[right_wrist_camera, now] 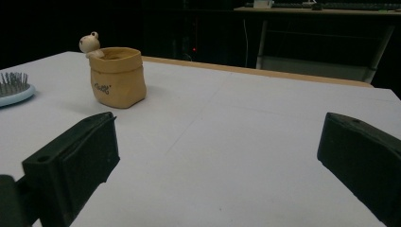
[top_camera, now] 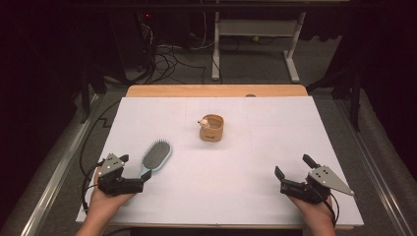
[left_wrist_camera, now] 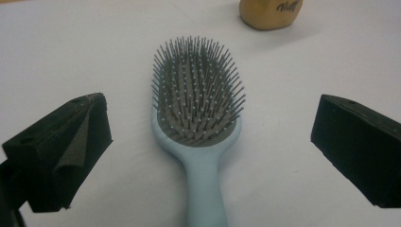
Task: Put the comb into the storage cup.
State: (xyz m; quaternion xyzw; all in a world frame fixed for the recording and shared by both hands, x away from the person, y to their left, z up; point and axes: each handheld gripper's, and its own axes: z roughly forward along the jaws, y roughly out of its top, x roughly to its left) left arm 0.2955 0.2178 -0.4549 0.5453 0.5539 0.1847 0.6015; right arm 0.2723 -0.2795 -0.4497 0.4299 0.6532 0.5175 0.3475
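Note:
A light blue hairbrush (top_camera: 156, 155) with grey bristles lies flat on the white table, head pointing away from me. My left gripper (top_camera: 135, 167) stands open at its handle end. In the left gripper view the brush (left_wrist_camera: 198, 94) lies between the wide-apart jaws, and neither pad touches it. A tan pouch-shaped cup (top_camera: 212, 129) with a small bear figure on its rim stands upright mid-table; it also appears in the right gripper view as the cup (right_wrist_camera: 117, 78). My right gripper (top_camera: 293, 165) rests open near the front right, with nothing between its jaws.
A white sheet (top_camera: 231, 187) covers the table, with a wooden strip (top_camera: 216, 90) along the far edge. Beyond it are floor cables (top_camera: 167, 61) and a white desk frame (top_camera: 255, 44). Metal rails run along both table sides.

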